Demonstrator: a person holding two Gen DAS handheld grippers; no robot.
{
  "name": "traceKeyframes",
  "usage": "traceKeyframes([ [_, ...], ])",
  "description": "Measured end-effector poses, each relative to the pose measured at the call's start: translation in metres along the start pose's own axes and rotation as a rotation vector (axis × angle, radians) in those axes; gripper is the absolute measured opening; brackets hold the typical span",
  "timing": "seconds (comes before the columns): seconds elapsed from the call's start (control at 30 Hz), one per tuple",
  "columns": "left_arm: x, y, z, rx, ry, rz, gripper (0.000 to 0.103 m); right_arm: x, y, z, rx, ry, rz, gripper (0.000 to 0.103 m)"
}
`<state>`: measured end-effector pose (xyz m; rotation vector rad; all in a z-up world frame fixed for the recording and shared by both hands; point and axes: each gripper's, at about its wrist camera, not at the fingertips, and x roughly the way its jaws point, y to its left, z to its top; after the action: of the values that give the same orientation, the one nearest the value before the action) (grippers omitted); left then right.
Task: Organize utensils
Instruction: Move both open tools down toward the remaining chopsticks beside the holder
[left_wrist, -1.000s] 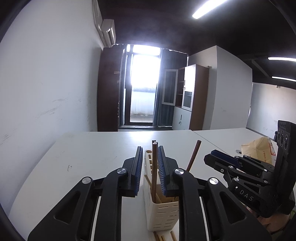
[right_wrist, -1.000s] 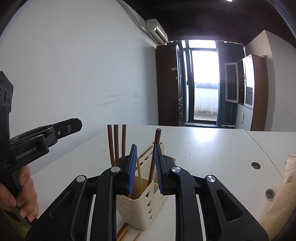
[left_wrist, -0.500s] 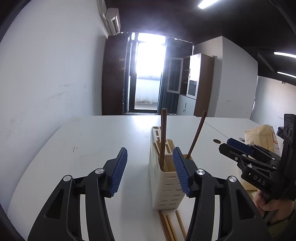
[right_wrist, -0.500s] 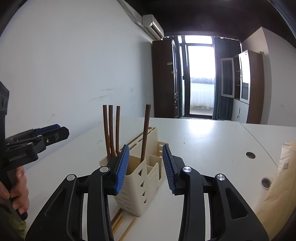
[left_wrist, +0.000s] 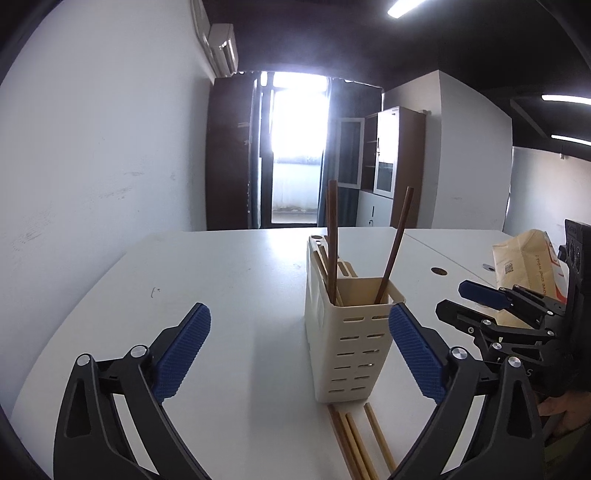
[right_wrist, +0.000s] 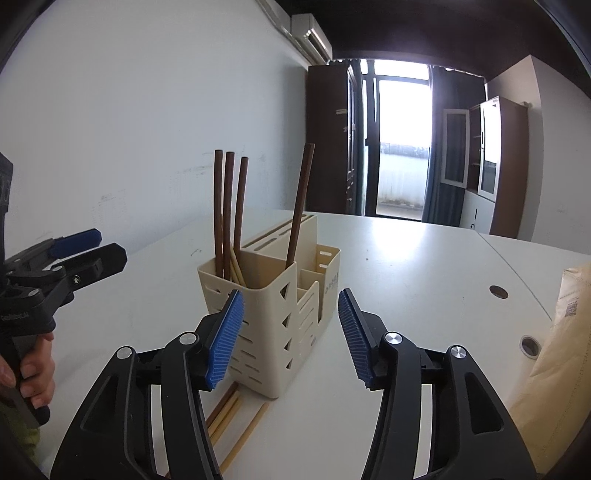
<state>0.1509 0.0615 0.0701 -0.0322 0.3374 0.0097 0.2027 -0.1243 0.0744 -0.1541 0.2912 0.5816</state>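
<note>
Holder (left_wrist: 349, 332) just ahead of left hand-held gripper (left_wrist: 299, 354) – jaws opening, empty; right hand-held gripper (right_wrist: 291, 336) likewise

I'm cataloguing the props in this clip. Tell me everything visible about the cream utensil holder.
The cream utensil holder looks like plastic, boxy, with slotted and triangular vent holes. It has several compartments plus a taller slotted block at the back. It stands upright on the white table. Four dark brown chopsticks and some pale ones stand inside, leaning. More pale chopsticks lie on the table at its near base. Neither gripper touches it.
</note>
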Motion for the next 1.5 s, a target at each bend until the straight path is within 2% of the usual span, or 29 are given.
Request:
traceKeyframes([
  [0.13,0.001,0.001,-0.006,0.003,0.014,-0.005,0.097,-0.001,0.001,-0.006,-0.007,0.005,-0.003,0.059],
  [0.3,0.003,0.009,-0.017,-0.012,0.021,0.012,0.097,0.001,0.002,-0.018,-0.014,0.024,-0.006,0.069],
  [0.5,0.009,0.014,-0.023,-0.011,0.076,-0.004,0.097,0.006,0.003,-0.031,-0.015,0.061,-0.003,0.076],
  [0.8,0.011,0.015,-0.033,0.012,0.136,-0.028,0.097,0.022,0.007,-0.047,-0.012,0.14,0.007,0.076],
  [1.07,0.022,0.02,-0.039,-0.04,0.206,-0.059,0.097,0.047,0.007,-0.061,-0.004,0.24,0.0,0.076],
  [1.27,0.027,0.021,-0.043,-0.05,0.238,-0.037,0.097,0.062,0.01,-0.072,0.005,0.307,0.006,0.076],
  [1.5,0.038,0.025,-0.05,-0.085,0.282,-0.079,0.095,0.079,0.017,-0.086,-0.003,0.396,0.006,0.076],
])
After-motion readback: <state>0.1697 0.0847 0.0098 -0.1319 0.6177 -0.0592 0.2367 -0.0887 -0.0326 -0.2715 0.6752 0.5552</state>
